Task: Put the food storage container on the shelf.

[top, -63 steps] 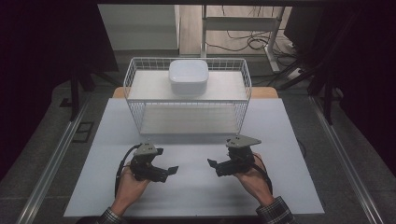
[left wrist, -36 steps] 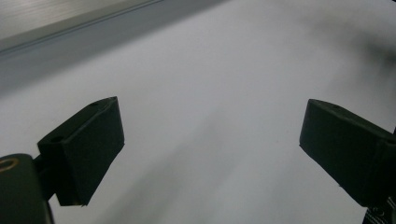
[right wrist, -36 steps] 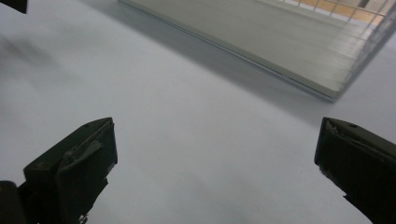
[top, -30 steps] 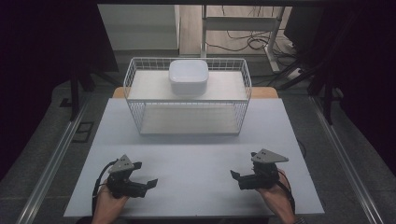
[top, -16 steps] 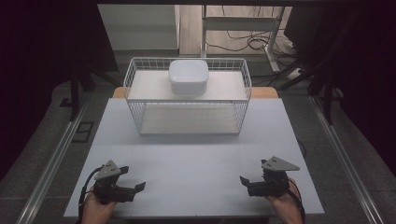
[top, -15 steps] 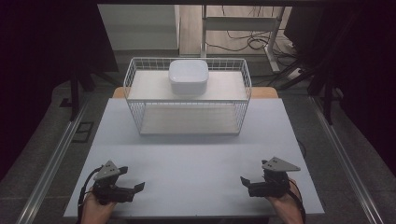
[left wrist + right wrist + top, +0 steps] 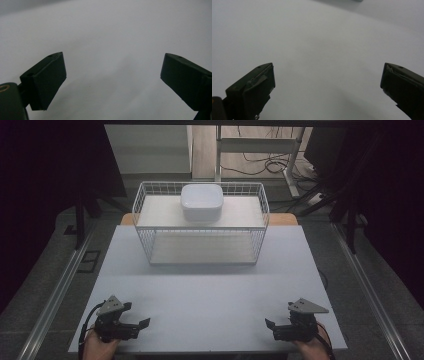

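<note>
White surface point(image 7: 210, 290) carries a wire basket point(image 7: 200, 222) at its far middle; a white bowl point(image 7: 201, 202) sits upside down on the basket's top shelf. Left tool point(image 7: 142, 325) and right tool point(image 7: 270, 327) rest at the near corners, well apart from the basket.

Left gripper view: left tool point(image 7: 112, 80), jaws spread wide, nothing between them.

Right gripper view: right tool point(image 7: 328, 87), jaws likewise wide apart and empty.
</note>
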Demonstrator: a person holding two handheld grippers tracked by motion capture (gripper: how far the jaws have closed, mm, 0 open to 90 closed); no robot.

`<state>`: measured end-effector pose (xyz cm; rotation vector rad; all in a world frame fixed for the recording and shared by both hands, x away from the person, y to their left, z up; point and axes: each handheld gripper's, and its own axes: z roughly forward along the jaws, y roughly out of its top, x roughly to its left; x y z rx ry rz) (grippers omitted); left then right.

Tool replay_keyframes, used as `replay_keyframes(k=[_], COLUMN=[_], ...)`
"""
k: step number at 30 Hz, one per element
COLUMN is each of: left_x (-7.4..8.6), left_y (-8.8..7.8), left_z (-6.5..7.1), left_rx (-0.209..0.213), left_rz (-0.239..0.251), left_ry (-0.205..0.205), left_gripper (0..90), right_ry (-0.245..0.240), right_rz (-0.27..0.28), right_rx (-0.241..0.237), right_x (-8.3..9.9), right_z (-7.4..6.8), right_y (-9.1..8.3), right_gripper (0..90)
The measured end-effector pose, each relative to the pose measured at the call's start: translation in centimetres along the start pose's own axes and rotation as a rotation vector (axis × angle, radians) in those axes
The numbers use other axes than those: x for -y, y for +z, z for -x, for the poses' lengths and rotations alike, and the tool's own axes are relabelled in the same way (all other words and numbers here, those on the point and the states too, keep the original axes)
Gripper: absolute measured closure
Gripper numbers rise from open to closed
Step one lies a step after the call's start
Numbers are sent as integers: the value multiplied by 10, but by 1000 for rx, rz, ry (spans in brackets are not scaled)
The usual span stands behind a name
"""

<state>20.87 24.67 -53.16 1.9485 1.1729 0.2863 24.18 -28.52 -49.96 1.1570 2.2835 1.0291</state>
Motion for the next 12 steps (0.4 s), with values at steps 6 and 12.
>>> replay_keyframes(k=[6, 12], left_x=[0, -1], left_y=[1, 3], left_z=[-2, -2], left_rx=[-1, -2], left_rz=[-8, -25], left_ry=[-18, -19], left_gripper=[61, 69], right_ry=[-5, 2], right_rz=[-43, -59], right_rx=[16, 10], right_x=[8, 8], right_z=[-2, -1], right_y=[0, 2], right_gripper=[0, 0])
